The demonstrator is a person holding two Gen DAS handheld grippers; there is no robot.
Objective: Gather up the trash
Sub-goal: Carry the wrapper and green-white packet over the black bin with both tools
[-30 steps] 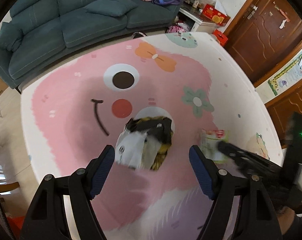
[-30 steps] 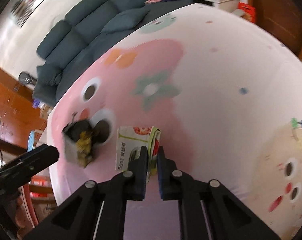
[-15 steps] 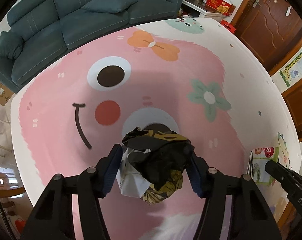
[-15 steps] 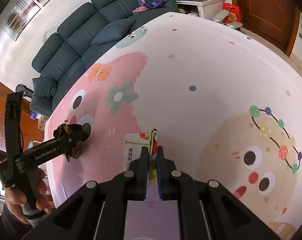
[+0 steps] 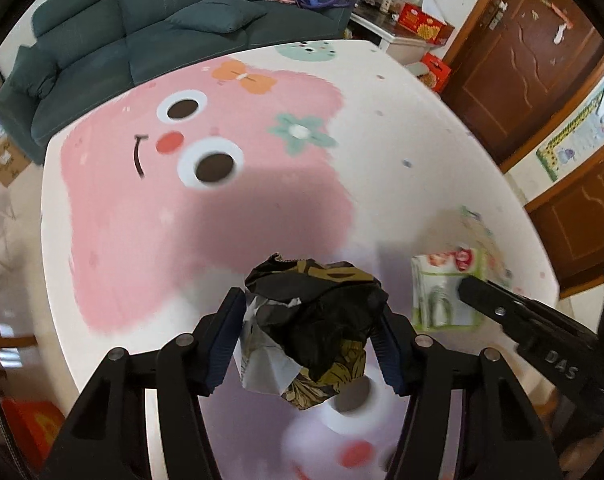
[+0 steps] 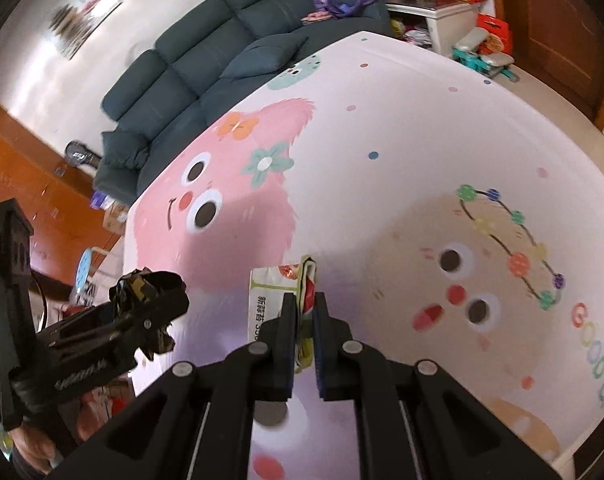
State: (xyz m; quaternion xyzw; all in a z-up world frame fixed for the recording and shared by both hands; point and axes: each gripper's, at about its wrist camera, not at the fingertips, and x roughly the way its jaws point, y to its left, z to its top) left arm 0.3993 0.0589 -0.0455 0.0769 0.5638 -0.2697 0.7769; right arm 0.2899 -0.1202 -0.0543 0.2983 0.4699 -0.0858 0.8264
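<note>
Setting: I am standing over a cartoon play mat [image 5: 402, 128] printed with a pink furry face, with a dark teal sofa [image 5: 149, 24] running along its far edge.
Left tongs [image 5: 308, 334]: I am clamping both blue pads against a crumpled wad of black, white and gold wrapper [image 5: 314, 320]; the jaws have just been closing onto it within the last second, and the pads are now pressing on its two sides.
Crumpled wrapper: it is hanging in the air above the mat, lifted clear of the floor, between the left fingers.
Right tongs [image 6: 304, 320]: I am pinching them nearly closed on the edge of a flat green-and-white snack packet [image 6: 271, 292] with red print.
Snack packet: it is dangling from the right tongs, off the mat, standing on edge between the pads.
Spacing: the two tongs are travelling side by side, near each other, each carrying its own piece of trash.
</note>
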